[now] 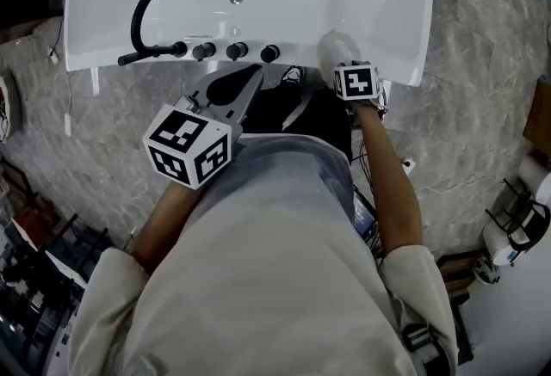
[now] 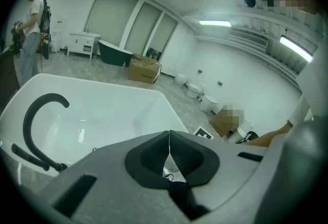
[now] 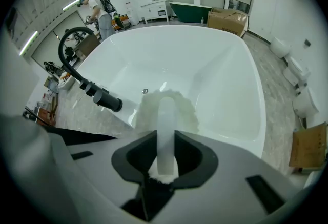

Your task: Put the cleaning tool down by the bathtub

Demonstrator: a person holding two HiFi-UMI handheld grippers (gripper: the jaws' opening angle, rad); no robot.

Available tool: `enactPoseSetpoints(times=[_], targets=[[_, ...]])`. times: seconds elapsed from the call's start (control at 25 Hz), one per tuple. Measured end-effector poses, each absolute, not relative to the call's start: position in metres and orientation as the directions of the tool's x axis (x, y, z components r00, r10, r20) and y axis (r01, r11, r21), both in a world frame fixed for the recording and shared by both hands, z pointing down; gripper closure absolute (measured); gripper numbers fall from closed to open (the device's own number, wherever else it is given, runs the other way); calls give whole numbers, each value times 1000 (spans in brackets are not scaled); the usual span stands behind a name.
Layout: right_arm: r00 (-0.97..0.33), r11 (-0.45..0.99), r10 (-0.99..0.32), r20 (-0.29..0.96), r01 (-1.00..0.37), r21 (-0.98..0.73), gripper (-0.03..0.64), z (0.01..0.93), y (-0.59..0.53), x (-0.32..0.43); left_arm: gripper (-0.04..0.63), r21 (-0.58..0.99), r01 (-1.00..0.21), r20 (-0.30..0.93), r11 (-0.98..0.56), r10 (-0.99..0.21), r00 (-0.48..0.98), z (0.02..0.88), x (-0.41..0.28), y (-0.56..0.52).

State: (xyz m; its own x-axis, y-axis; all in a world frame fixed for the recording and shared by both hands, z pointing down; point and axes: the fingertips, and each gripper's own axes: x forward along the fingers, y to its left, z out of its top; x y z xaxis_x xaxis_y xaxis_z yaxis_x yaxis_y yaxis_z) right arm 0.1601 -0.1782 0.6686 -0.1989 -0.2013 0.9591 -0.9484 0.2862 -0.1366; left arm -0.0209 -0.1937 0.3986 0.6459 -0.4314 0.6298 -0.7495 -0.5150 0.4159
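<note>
Fingers [image 3: 196, 161], right gripper [image 3: 165, 136], pinch cleaning tool [image 3: 165, 113]: smooth cylindrical handle, fluffy head.

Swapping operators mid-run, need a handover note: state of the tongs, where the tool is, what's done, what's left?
Left tongs: shut, empty, held in front of the tub.
Right tongs: shut on the tool, with its fluffy head at the tub's near rim, right of the knobs.
Done: tool is in grip.
Left: tool not yet put down. Likely next: lower it to the floor beside the tub, then open the right tongs.
</note>
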Motion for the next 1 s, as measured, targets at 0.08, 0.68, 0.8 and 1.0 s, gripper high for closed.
enactPoseSetpoints(times=[0.08, 0.68, 0.8, 1.0], targets=[[-194, 273, -193, 962, -952, -137, 537, 670, -178, 158, 586, 412, -752, 633, -515, -432, 642, 398, -23, -194], [-166, 269, -199, 966, -957, -109, 537, 684, -191, 162, 586, 412, -760, 649, -503, -423, 632, 404, -28, -192], [-161, 267, -200, 966, -958, -104, 537, 686, -193, 162, 586, 420, -762, 648, -493, -426, 632, 406, -29, -193], [-155, 264, -203, 967, -959, -99, 537, 687, -197, 157, 586, 415, -765, 649, -492, -429, 628, 405, -34, -193]])
